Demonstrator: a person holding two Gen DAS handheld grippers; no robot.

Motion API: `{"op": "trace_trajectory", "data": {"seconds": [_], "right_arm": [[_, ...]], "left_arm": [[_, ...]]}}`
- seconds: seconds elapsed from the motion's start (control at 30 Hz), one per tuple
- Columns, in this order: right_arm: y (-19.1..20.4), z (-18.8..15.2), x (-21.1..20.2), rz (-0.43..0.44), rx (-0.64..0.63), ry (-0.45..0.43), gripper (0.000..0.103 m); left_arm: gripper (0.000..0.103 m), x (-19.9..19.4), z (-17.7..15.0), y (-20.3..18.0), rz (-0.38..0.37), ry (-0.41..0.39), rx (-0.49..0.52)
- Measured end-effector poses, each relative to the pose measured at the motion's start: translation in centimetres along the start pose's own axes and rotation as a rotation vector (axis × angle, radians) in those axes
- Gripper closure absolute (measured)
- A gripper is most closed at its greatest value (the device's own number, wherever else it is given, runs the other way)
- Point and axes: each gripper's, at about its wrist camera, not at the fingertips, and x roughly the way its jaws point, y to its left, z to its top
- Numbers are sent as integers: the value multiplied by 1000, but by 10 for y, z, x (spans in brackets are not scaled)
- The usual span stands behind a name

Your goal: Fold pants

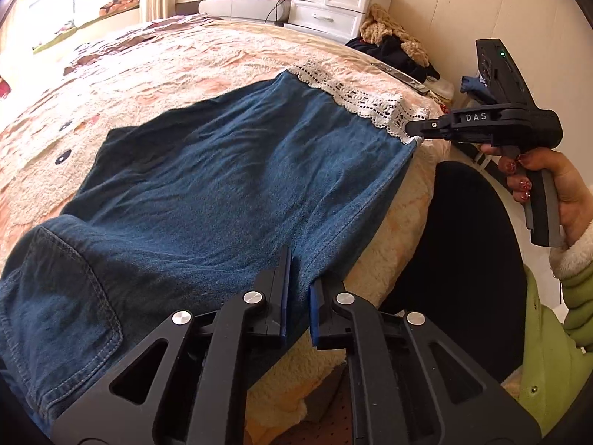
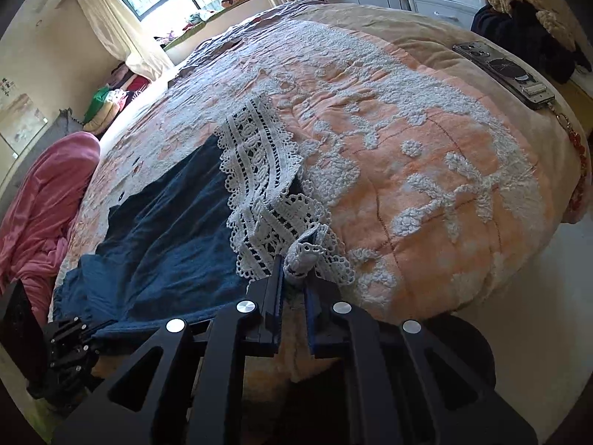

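Blue denim pants lie spread on the bed, with a back pocket at lower left and a white lace hem at the far end. My left gripper is shut on the near side edge of the pants by the waist. My right gripper shows at the right, shut on the lace hem corner. In the right wrist view the right gripper pinches bunched lace hem, with the denim stretching left toward the left gripper.
The bed has a peach and white textured blanket. A phone lies near its far right edge. A pink blanket sits at the left. White drawers and piled clothes stand beyond the bed.
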Motion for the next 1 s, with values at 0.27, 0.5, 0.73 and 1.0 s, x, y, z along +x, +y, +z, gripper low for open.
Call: {"op": "trace_trajectory", "data": {"seconds": [0.27,0.5,0.73,1.0], "right_arm": [[-9,2,-31,-108,-7,-80,54],[49,5,-41,29,-202,-124,54],[94,-19,11,24,-370,39,56],[85,-35,36,-24,-376,91,55]], "left_arm": [[84,1,-2,-2,-28,-17,8],[69,-25,1,-11,-28,-82,13],[70,-31,-5,14,70,-60,-98],[69,-8,-16,32,77,-2,-161]]}}
